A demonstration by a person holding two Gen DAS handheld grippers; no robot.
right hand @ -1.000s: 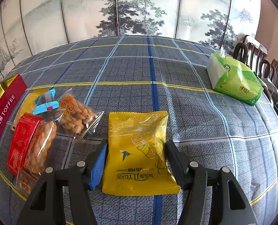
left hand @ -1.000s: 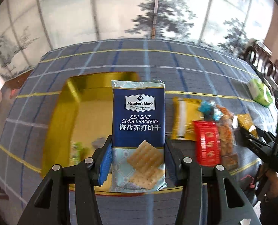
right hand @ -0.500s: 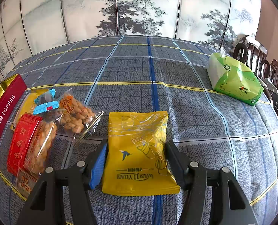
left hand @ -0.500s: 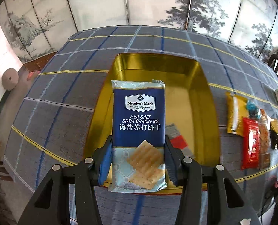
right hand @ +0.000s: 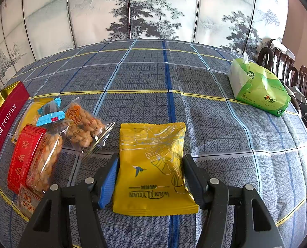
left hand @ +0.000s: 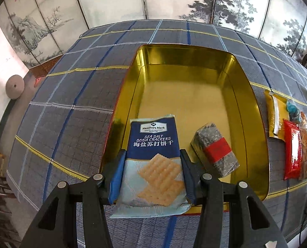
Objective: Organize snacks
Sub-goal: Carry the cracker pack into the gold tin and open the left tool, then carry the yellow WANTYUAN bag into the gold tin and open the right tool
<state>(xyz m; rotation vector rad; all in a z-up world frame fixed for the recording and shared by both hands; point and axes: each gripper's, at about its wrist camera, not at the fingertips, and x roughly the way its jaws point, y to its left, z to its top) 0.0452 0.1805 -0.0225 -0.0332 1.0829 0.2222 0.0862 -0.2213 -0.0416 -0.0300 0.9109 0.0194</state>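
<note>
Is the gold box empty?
No. The gold box holds one dark packet with a red band; most of its floor is bare.

both wrist views angled down, sharing snack pile

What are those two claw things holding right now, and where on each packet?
The left gripper pinches the blue soda cracker pack by its lower side edges; the right gripper clamps the yellow snack packet the same way.

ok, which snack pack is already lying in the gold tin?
The dark speckled pack with the red band, flat on the tin floor at its near right. The blue soda crackers pack is still clamped in the left tool; other snacks lie on the tablecloth.
</note>
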